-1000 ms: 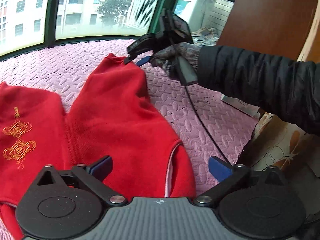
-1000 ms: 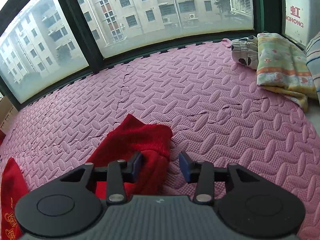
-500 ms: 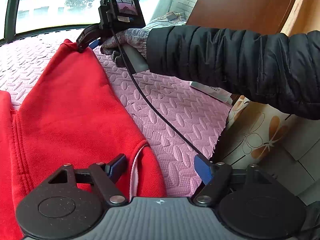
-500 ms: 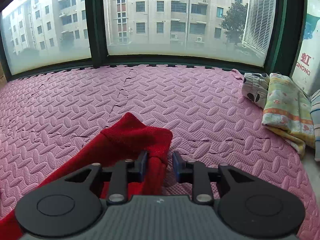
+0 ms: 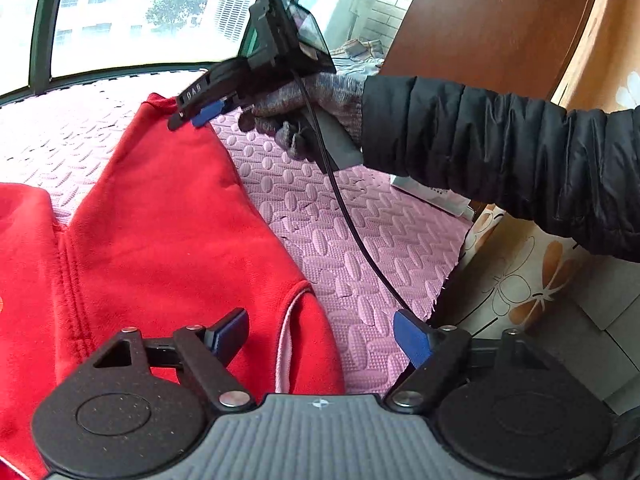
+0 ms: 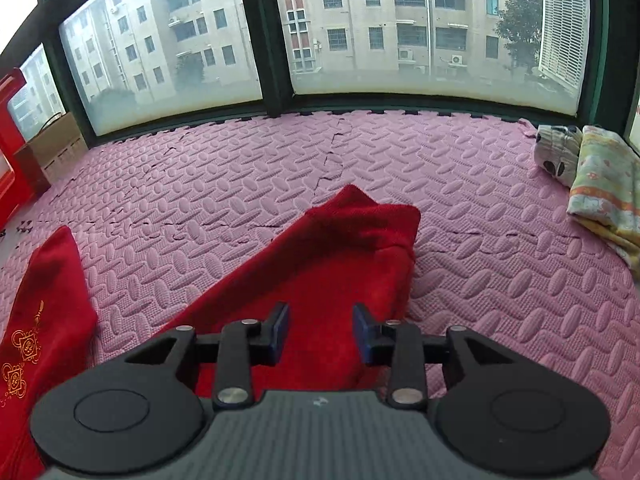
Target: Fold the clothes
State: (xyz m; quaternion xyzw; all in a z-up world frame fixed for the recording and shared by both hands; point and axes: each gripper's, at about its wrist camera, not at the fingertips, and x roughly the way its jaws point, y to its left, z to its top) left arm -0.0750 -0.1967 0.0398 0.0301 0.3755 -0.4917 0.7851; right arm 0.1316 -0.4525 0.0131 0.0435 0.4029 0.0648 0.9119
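A red garment lies spread on the pink foam mat. Its sleeve runs away from me toward the window. My right gripper is shut on that sleeve just behind the cuff, with red cloth between its blue pads. In the left wrist view the right gripper sits at the sleeve's far tip, held by a gloved hand. My left gripper hangs over the garment's hem corner. Its jaws are opening, and the pads are off the cloth. Gold embroidery marks the garment's body.
Folded cloths and a spotted bundle lie at the mat's right end. A cardboard box and a red box stand at the left. A black sleeve and a cable cross the mat. The mat's edge meets a floral surface.
My right gripper slid forward along the sleeve, rolled, and drew its fingers in around the cloth. My left gripper's jaws narrowed, then widened a little.
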